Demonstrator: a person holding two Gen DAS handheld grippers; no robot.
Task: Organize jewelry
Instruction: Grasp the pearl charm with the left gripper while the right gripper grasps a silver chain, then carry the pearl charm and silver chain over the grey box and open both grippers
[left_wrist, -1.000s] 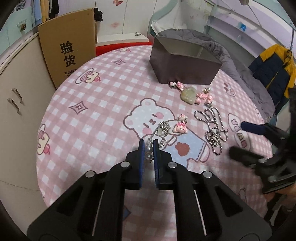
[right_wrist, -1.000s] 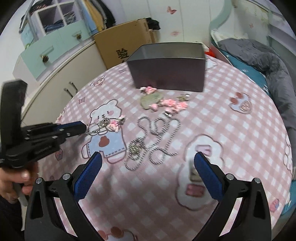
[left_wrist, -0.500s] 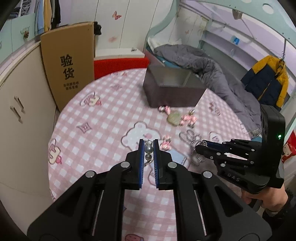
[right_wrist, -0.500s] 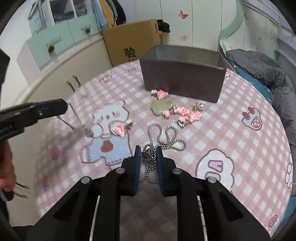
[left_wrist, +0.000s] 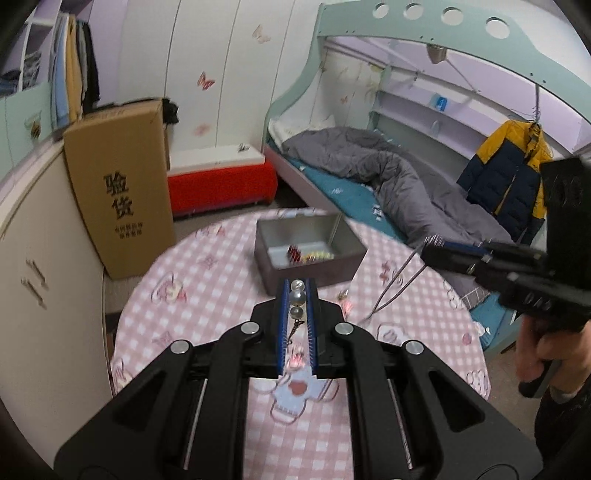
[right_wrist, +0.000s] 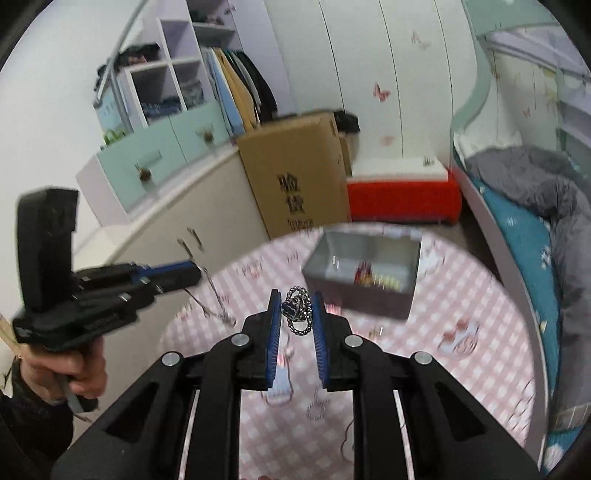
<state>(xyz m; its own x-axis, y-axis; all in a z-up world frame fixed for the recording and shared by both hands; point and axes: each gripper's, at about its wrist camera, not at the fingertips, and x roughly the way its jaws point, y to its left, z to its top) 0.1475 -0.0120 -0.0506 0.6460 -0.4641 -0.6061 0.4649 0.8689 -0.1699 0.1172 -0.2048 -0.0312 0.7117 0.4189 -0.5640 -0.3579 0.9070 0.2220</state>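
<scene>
My left gripper (left_wrist: 297, 291) is shut on a pearl bead chain (left_wrist: 297, 298), held high above the round pink checked table (left_wrist: 207, 280). It also shows in the right wrist view (right_wrist: 192, 274) with the thin chain hanging down (right_wrist: 216, 300). My right gripper (right_wrist: 297, 308) is shut on a silver ball chain (right_wrist: 298, 311), also lifted. It shows in the left wrist view (left_wrist: 430, 251) with the chain dangling (left_wrist: 393, 288). The open grey jewelry box (left_wrist: 308, 249) stands at the table's far side with small coloured pieces inside; it also shows in the right wrist view (right_wrist: 364, 273).
A cardboard box (left_wrist: 118, 184) leans on the cream cabinet (left_wrist: 40, 295) at left. A red bench (left_wrist: 221, 182) and a bed with a grey quilt (left_wrist: 399, 177) lie beyond the table. Pink charms (left_wrist: 347, 304) remain on the tablecloth.
Both grippers have risen well above the table with their chains. The box's inside has come into view and the table looks smaller.
</scene>
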